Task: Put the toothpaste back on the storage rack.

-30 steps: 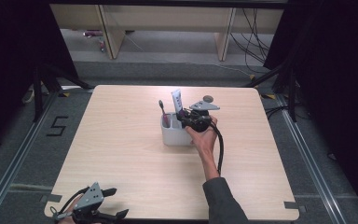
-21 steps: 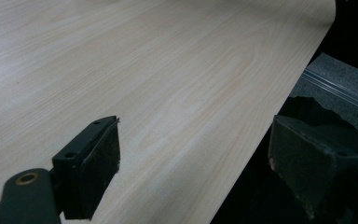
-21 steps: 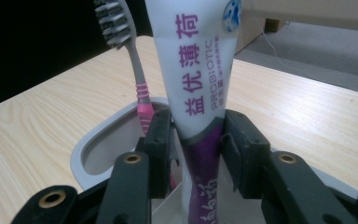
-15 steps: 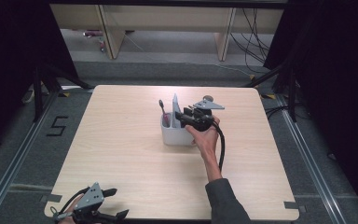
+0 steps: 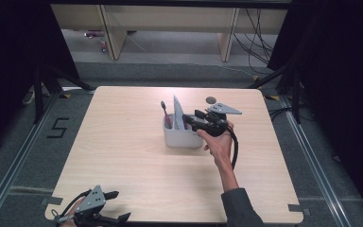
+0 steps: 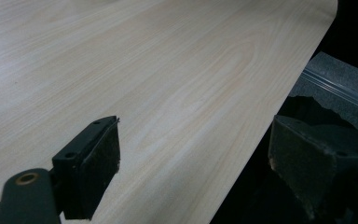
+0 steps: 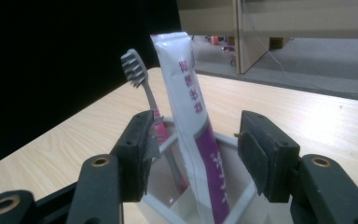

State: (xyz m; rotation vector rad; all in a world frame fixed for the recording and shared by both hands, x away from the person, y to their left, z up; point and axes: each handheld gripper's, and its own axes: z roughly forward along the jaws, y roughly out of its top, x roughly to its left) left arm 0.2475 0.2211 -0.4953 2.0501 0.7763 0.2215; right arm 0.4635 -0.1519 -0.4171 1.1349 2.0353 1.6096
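Your right gripper (image 7: pixel 193 154) is open wide around the toothpaste tube (image 7: pixel 191 126), which stands in the white holder (image 5: pixel 183 137) at table centre. Close gently on the tube's middle, avoiding the toothbrush (image 7: pixel 142 93) at 9 o'clock. Your left gripper (image 6: pixel 193 172) rests open at the table's 7 o'clock corner.

Light wood bench (image 5: pixel 123 156). White caddy (image 5: pixel 182 137) near centre, toothbrush (image 5: pixel 164 109) and white tube (image 5: pixel 177 112) standing upright inside. Right hand-held gripper (image 5: pixel 190 119) at caddy's right rim, jaws toward tube, grip unclear. Left hand-held gripper (image 5: pixel 118 206) at near-left bench edge, jaws apart, well apart from caddy.
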